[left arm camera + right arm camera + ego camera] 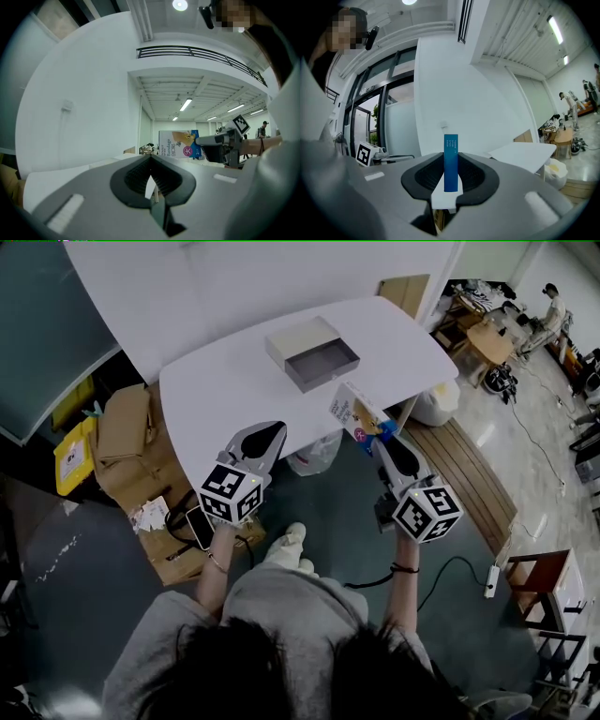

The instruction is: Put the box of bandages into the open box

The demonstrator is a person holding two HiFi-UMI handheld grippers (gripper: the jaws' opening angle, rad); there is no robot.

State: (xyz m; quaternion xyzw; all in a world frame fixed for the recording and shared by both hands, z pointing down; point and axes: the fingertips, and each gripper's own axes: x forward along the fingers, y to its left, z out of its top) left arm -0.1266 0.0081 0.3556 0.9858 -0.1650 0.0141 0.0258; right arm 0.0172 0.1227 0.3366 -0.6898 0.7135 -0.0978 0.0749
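Room: a large pale hall with a dark teal floor. Brown cardboard cartons sit on the floor to the left of the worktop.
Worktop: a white, rounded worktop that carries a single box.
Open box: a flat grey open box lies towards the far side of the worktop. Its tray is slid out of a pale sleeve and holds nothing.
Box of bandages: a white-and-blue cardboard box of bandages is held at the worktop's near right edge. It is on the person's side of the open box and apart from it. In the left gripper view it stands upright with its printed face showing.
Right gripper: the grey right gripper has its fingers pinching the box of bandages. In its own view the narrow blue edge of the box stands upright between them.
Left gripper: the grey left gripper has its fingers pressed together and holds nothing. It hangs at the worktop's near edge, left of the box of bandages and apart from it.
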